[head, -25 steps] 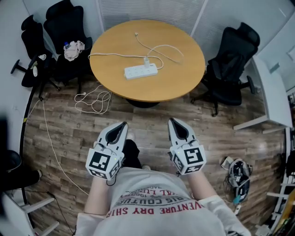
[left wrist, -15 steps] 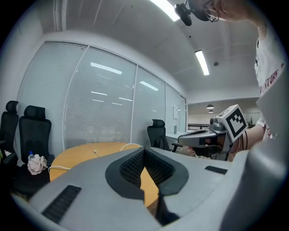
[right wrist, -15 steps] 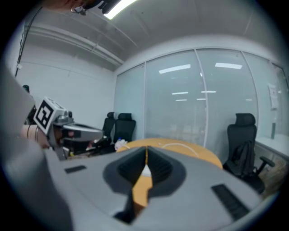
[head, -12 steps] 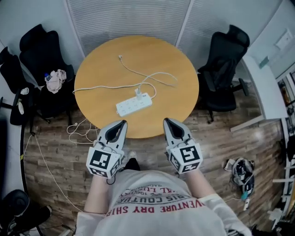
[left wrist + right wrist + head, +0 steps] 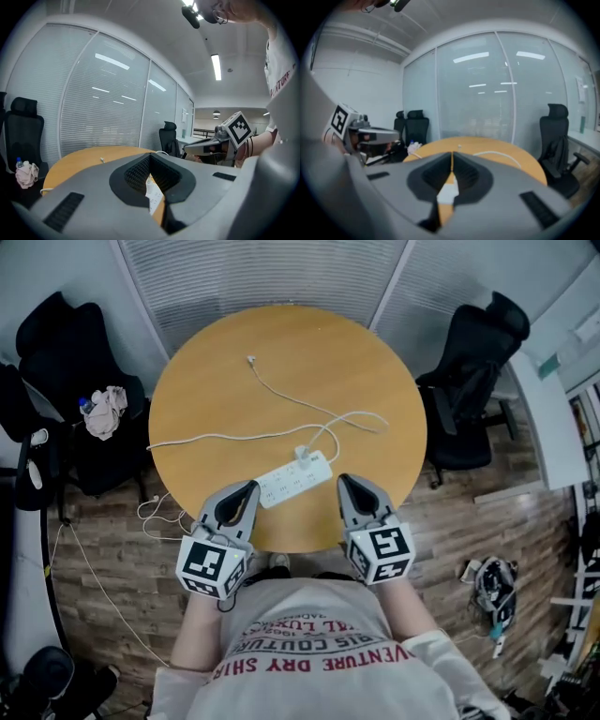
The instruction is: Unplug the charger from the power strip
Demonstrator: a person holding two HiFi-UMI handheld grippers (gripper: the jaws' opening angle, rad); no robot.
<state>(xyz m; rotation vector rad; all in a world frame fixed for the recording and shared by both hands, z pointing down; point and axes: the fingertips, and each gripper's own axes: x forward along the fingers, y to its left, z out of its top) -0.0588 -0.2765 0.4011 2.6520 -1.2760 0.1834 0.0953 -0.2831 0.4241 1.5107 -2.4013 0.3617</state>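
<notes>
Approach step: left claw (image 5: 249, 487) and right claw (image 5: 345, 481) both closed, empty, over near edge of round surface (image 5: 206, 381). White power strip (image 5: 292, 484) lies just ahead between them, charger (image 5: 305, 457) plugged in. Next likely: open claws, brace strip, pull charger.

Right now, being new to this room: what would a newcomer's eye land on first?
The round wooden table fills the middle, a white power strip near its close edge with a charger plugged in and a white cable looping across the top. The left gripper and right gripper, both shut and empty, point at the strip from the near side. Black chairs flank the table.
</notes>
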